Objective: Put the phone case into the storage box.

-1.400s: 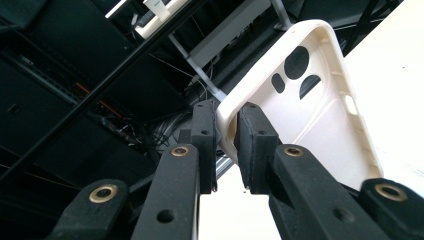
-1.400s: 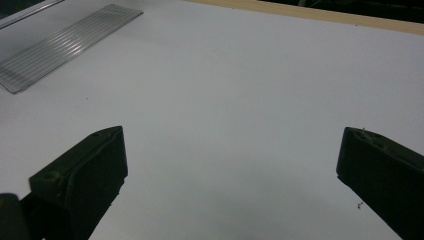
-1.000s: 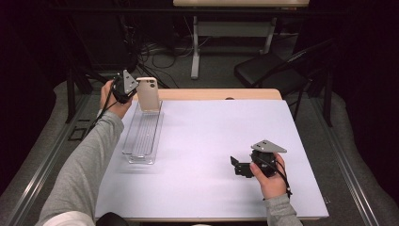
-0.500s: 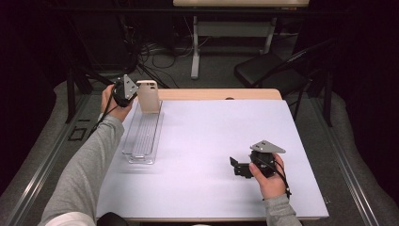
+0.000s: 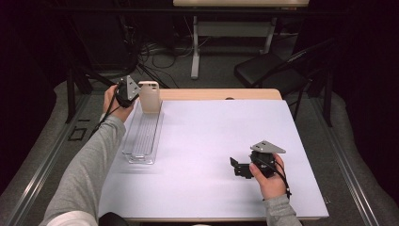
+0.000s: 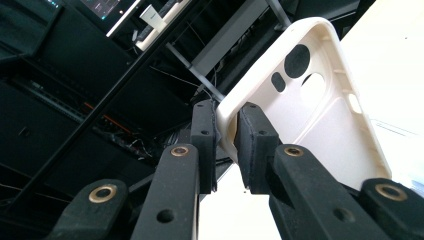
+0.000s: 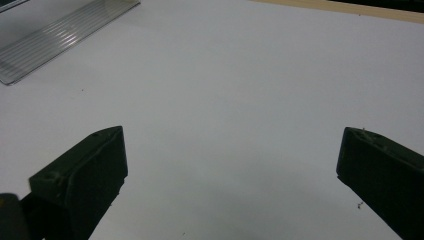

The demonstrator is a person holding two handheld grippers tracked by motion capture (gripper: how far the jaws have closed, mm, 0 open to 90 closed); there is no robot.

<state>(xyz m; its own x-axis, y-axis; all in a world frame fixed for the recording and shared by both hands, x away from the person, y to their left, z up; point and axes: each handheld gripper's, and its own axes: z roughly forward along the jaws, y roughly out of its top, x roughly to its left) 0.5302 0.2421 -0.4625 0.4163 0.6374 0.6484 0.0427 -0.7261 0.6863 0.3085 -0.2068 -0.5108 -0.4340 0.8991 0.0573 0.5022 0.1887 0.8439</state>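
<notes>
Little has moved: the left gripper (image 6: pixel 226 145) still pinches the case (image 6: pixel 320 100) rim above the tray (image 5: pixel 141 141); right gripper (image 7: pixel 230 175) gapes empty. Lower the case squarely in.

Over the far end of the clear ribbed plastic tray (image 5: pixel 143 136), the left gripper (image 5: pixel 134 94), its jaws clamped on the rim of the cream-coloured soft plastic phone case (image 5: pixel 149 96), has edged slightly toward the table's far edge since a second ago. The case has travelled with it, standing upright, its lower end at the tray's far end.
</notes>
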